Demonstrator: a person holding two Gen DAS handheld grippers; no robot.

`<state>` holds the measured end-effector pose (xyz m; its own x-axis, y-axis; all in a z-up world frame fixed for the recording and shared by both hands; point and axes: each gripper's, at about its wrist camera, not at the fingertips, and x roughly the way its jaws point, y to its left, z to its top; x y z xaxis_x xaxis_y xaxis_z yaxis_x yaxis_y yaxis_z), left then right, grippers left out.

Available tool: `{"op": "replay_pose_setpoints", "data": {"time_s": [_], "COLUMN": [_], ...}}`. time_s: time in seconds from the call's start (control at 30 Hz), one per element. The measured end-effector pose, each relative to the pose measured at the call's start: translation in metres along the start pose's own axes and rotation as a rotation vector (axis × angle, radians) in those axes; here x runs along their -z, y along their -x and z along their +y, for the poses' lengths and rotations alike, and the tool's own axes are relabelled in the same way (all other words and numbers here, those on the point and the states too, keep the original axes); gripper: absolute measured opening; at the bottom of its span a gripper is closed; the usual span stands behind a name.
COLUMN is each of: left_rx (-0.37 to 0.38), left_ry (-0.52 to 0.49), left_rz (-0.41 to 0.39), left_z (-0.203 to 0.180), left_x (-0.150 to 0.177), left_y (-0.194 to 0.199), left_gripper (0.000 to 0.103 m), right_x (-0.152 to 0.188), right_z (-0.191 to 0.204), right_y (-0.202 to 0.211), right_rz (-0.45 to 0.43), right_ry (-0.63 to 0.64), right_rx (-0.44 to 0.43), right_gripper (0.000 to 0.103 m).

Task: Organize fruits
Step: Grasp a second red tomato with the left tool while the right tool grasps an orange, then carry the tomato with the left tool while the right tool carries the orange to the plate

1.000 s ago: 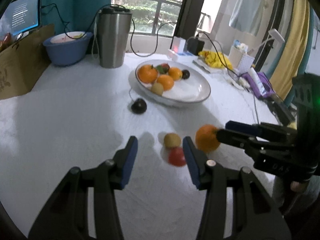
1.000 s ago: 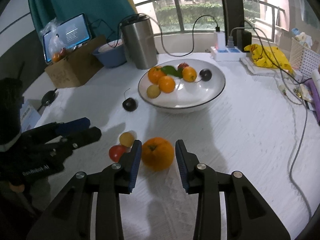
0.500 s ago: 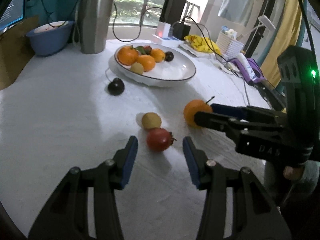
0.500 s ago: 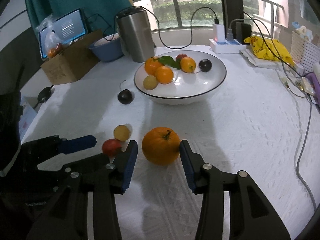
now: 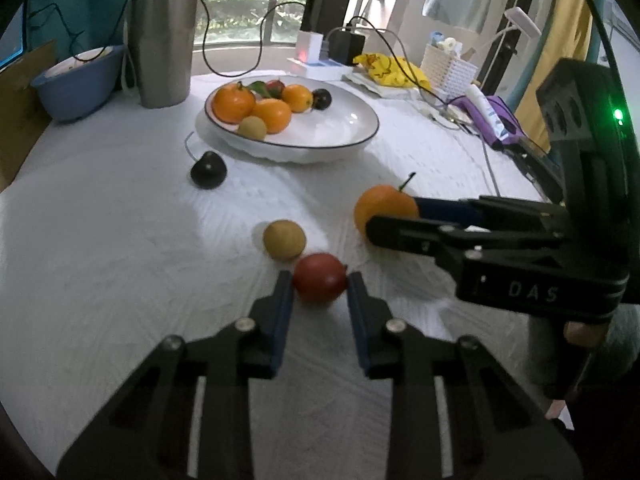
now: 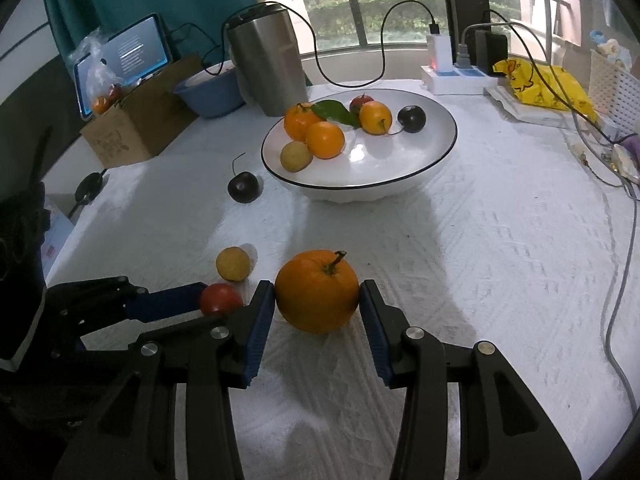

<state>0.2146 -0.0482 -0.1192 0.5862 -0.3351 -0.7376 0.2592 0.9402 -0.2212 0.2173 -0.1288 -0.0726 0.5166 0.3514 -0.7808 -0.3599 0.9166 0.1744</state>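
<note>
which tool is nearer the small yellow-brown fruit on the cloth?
Left. Left tool grips the red fruit right beside the yellow-brown fruit; right tool grips the orange, farther off.

Red fruit (image 5: 320, 282): small, round, smooth; on the table, pinched between the left tool's (image 5: 319, 286) pads. Tan fruit (image 5: 284, 239): round, matte, just beyond that tool's left fingertip, near the red one. Large orange (image 6: 317, 291), stem up, sits between the right tool's (image 6: 317, 304) pads, touching both. Dark plum-like fruit (image 6: 243, 187), long stem, lies well ahead of both tools, beside the white bowl (image 6: 404, 178) of oranges.
</note>
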Motion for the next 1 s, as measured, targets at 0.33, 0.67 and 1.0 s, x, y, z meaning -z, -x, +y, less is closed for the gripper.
{"op": "replay_pose_setpoints", "data": {"time_s": [0.33,0.67,1.0], "left_rx": [0.007,0.007,0.0], "left_ry": [-0.007,-0.018,-0.05], "left_rz": [-0.014,-0.045,-0.085], "left_z": [-0.004,-0.008,-0.014], "left_x": [-0.003,-0.016,-0.04], "left_y": [0.006,0.015,0.019], "left_gripper": [0.028,0.028,0.028], "right_x": [0.0,-0.012,-0.029], "right_z": [0.0,-0.003,-0.014], "right_y": [0.007,0.022,0.037], "right_rz": [-0.018,-0.058,-0.103], "right_ry": [0.002,0.004,0.005], "right_rx": [-0.012,-0.005,0.005], "right_gripper": [0.046,0.046,0.046]}}
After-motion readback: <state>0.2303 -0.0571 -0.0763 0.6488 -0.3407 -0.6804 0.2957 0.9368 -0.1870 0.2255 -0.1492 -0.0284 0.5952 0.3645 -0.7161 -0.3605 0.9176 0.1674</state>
